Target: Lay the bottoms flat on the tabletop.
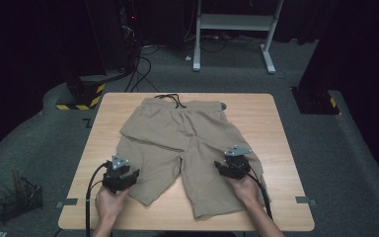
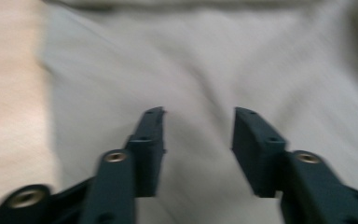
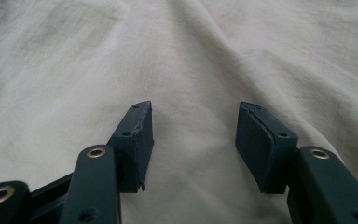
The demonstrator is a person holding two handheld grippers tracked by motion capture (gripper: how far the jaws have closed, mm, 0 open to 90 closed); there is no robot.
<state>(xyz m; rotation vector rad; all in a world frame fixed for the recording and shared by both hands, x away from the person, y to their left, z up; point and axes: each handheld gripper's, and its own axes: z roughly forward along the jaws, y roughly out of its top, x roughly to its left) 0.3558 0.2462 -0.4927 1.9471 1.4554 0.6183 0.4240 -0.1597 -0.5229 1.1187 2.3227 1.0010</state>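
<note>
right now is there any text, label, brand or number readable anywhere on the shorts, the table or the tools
None readable.
Flat beige fabric shorts: no label, print or tag text shows in the high view or either gripper view.
Light wooden table: bare, no markings.
Yellow-and-black hazard stripes on the floor base: a warning pattern, no words.
Dark mark on the floor by the table's far left corner: too small to read.

No lettering, label, brand or number legible anywhere. Only sign-like marks: yellow-and-black hazard stripes (image 1: 81,98) on a dark base on the floor off the table's far left corner, and a smaller striped patch (image 1: 332,102) at far right.
</note>
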